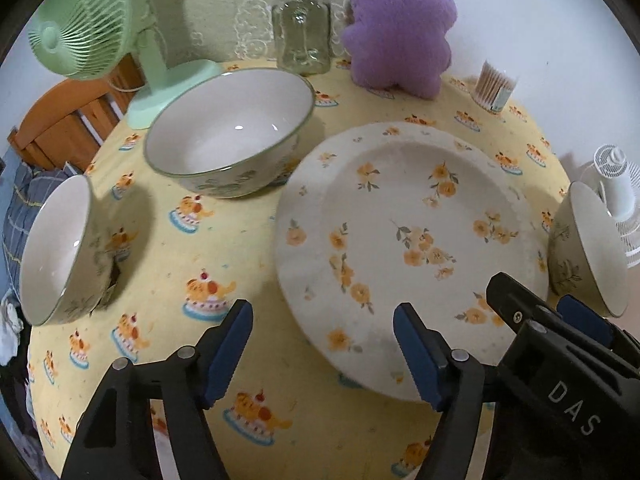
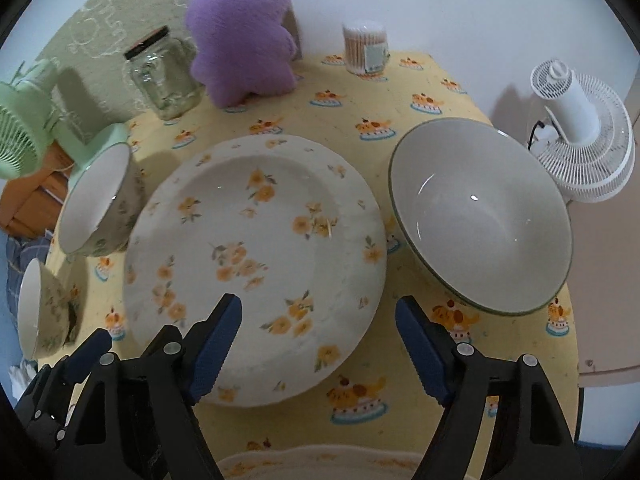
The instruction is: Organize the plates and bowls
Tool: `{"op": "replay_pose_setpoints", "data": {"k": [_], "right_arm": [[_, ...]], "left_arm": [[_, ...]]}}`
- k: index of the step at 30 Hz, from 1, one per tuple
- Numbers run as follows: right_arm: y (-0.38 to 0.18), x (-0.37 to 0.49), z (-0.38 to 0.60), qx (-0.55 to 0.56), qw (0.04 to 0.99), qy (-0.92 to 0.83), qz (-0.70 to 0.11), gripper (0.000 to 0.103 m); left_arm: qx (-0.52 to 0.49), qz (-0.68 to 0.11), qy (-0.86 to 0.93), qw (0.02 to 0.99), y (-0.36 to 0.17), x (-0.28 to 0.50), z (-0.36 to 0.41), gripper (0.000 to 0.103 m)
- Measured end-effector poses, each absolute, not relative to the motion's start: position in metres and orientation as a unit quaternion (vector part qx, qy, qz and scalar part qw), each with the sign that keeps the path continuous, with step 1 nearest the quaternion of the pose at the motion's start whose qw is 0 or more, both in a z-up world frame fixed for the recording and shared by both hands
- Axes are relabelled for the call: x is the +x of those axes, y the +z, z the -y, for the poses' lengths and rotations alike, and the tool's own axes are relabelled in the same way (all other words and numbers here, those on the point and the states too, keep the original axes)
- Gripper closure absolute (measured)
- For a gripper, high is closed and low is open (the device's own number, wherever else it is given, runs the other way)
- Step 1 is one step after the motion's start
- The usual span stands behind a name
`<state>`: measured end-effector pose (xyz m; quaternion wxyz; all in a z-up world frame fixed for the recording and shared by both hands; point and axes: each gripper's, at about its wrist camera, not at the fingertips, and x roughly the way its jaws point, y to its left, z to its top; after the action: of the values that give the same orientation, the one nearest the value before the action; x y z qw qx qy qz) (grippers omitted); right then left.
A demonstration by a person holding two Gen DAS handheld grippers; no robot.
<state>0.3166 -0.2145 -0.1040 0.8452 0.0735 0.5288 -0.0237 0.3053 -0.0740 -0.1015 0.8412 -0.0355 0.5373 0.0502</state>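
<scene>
Both open grippers, left gripper (image 1: pixel 322 350), right gripper (image 2: pixel 318 346), above floral plate (image 2: pixel 256 248)

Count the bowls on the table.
3, unless some sit out of frame: a large bowl right of the floral plate, a bowl left of it, and a smaller bowl nearer.

"DAS" on right hand-held gripper (image 1: pixel 532 316) body.

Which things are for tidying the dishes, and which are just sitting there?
For the job:
- flowered plate
- big bowl
- second bowl
- small bowl

Just lying about:
- green fan
- white fan
- glass jar
- purple plush toy
- cotton swabs tub
</scene>
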Motion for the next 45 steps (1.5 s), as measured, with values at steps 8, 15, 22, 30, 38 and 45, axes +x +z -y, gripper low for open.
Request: {"op": "replay_pose_setpoints", "data": {"k": [8, 15, 22, 30, 38, 45], "right_arm": [[-0.12, 0.334, 0.218, 0.082, 0.836, -0.034, -0.542, 0.033], [-0.12, 0.335, 0.217, 0.074, 0.831, -0.046, -0.549, 0.04], [-0.12, 0.318, 0.209, 0.058, 0.821, -0.03, -0.568, 0.04], [-0.123, 0.325, 0.206, 0.049, 0.818, -0.043, -0.571, 0.039], [-0.131, 0.349, 0.21, 0.048, 0.819, -0.047, -0.57, 0.039], [-0.134, 0.351, 0.211, 0.055, 0.821, -0.047, -0.566, 0.038]], "left_arm": [[-0.03, -0.551, 0.038, 0.833, -0.118, 0.326, 0.077, 0.038], [-0.016, -0.551, 0.034, 0.833, -0.116, 0.323, 0.08, 0.038], [-0.021, -0.574, 0.031, 0.818, -0.114, 0.304, 0.072, 0.038], [-0.012, -0.572, 0.024, 0.82, -0.117, 0.315, 0.066, 0.038], [-0.012, -0.556, 0.011, 0.831, -0.12, 0.344, 0.055, 0.036], [-0.015, -0.554, 0.01, 0.832, -0.12, 0.348, 0.057, 0.037]]}}
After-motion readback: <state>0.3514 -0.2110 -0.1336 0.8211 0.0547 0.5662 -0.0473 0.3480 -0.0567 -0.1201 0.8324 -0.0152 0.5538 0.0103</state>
